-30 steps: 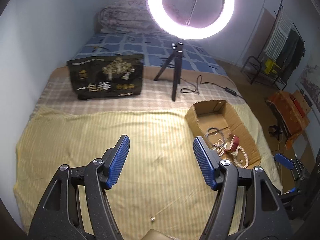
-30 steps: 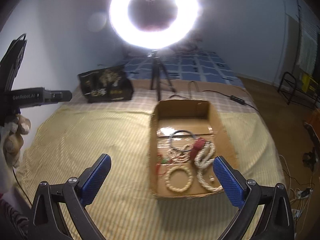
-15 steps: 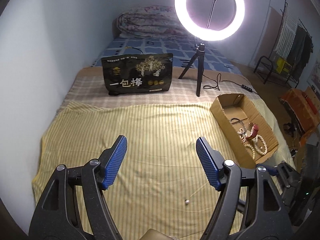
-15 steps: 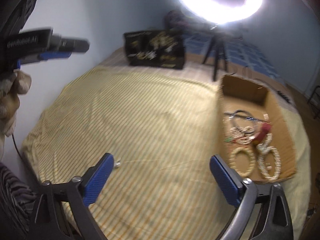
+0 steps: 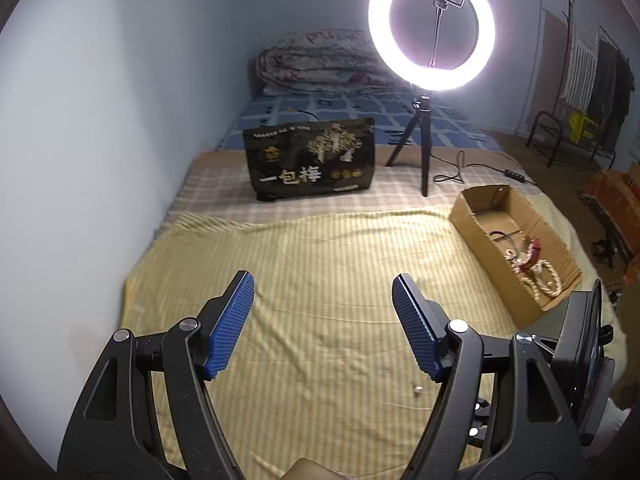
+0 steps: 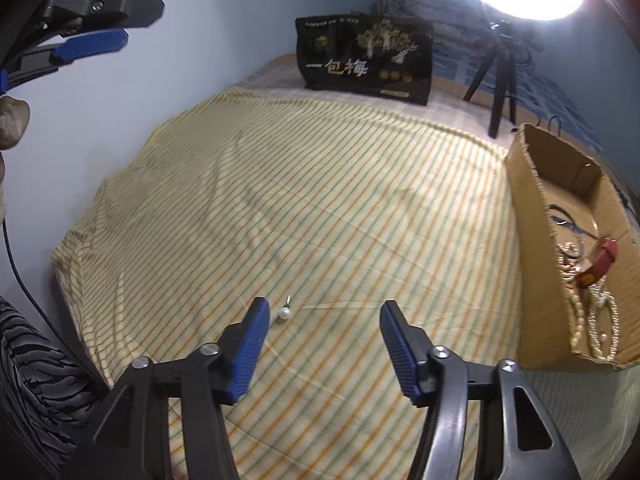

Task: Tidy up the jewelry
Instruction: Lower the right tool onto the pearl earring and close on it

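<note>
The right hand-held gripper [image 6: 322, 320] has swung from the cardboard box [image 6: 528, 184] down over the bed [image 6: 320, 184], jaws closing, nothing between; the pearl earring [image 6: 285, 312] lies just inside its left pad, stud pointing away; the left hand-held gripper [image 5: 322, 300] hangs open, farther off.

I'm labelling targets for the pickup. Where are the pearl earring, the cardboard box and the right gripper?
pearl earring [image 6: 284, 313]: right wrist view, on the pearl.
cardboard box [image 6: 532, 216]: right wrist view, on its near side wall.
right gripper [image 6: 322, 350]: right wrist view, between its closing fingertips.

I see a glowing white ring light [image 5: 432, 28] on a black tripod upper right, a black gold-printed bag [image 5: 312, 160] mid-frame, a rolled floral quilt [image 5: 316, 64] behind it.
</note>
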A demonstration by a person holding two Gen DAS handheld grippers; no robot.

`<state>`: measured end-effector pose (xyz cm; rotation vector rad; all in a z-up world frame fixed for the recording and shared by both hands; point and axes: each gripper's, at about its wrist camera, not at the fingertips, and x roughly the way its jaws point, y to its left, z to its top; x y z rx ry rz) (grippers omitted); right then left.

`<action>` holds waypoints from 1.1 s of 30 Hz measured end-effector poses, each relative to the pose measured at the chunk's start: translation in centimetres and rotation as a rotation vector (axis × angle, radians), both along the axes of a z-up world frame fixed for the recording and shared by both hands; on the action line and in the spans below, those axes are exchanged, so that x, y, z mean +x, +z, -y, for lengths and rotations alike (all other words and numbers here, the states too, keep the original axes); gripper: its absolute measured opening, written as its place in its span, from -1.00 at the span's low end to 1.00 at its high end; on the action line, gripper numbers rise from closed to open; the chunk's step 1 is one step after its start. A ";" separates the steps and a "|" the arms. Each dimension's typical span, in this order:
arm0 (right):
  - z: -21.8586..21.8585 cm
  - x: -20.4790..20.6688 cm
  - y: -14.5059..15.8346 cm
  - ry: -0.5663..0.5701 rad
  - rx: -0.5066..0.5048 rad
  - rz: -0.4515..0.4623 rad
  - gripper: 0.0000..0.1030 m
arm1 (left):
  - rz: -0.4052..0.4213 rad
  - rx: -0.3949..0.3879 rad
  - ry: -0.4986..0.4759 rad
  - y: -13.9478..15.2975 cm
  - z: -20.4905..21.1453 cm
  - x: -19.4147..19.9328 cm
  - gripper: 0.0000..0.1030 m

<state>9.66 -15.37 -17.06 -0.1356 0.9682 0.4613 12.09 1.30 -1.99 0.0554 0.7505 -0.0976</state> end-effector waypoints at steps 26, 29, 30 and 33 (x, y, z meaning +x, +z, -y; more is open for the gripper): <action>-4.0 -0.9 -2.7 0.182 -0.049 -0.028 -0.45 | -0.030 0.019 0.024 -1.2 -2.5 0.7 0.43; -4.3 -0.6 -3.1 0.185 -0.057 -0.037 -0.49 | -0.031 0.018 0.022 -1.2 -2.6 0.7 0.43; -4.3 -0.5 -3.3 0.179 -0.064 -0.036 -0.49 | -0.030 0.019 0.023 -1.2 -2.6 0.7 0.43; -4.4 -0.1 -3.7 0.168 -0.075 -0.038 -0.54 | -0.031 0.019 0.024 -1.3 -2.6 0.7 0.43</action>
